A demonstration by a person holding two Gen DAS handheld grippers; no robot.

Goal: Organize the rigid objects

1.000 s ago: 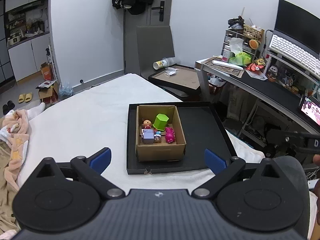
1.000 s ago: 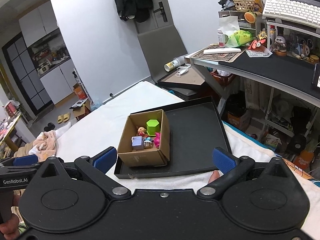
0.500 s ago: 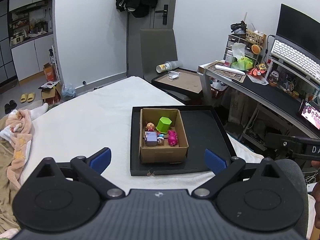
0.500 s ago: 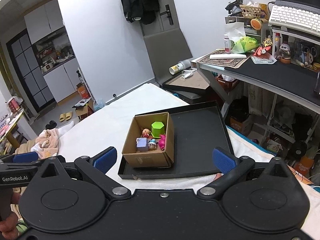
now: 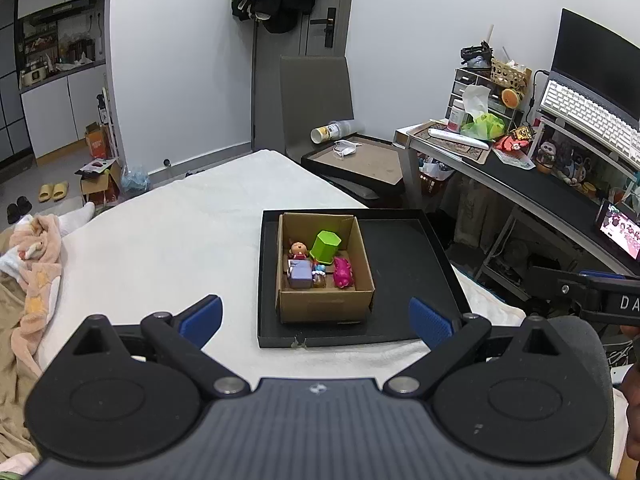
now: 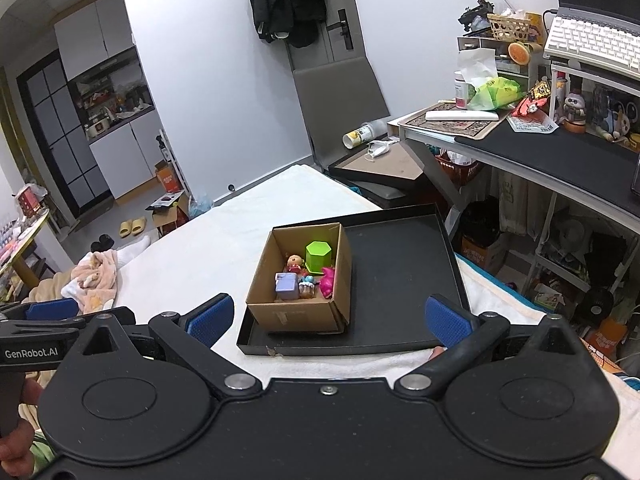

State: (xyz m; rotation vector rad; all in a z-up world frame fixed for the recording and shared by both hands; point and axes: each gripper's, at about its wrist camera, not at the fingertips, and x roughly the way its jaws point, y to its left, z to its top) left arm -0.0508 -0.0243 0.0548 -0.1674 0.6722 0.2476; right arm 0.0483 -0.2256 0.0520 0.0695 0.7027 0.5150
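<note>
Bed (image 5: 168, 240): white cover, carries everything below. Black tray (image 5: 404, 280): shallow, near the bed's front edge, right half bare. Cardboard box (image 5: 324, 308): open-topped, standing in the tray's left half. Box contents, packed close: green hexagonal cup (image 5: 326, 246), tilted against the back; purple block (image 5: 301, 274); pink toy (image 5: 343, 274) by the right wall; small doll (image 5: 298, 249); tiny cupcake figure (image 6: 307, 288) in the middle. Left gripper (image 5: 316, 316): jaws spread wide, holding nothing, well back from the box. Right gripper (image 6: 326, 318): likewise wide apart, empty, short of the tray. Risks, as judged: the toys touch one another, so a wide jaw going in could catch two at once or knock the cup over; the light box could slide or tip on the smooth tray if a wall is snagged.
</note>
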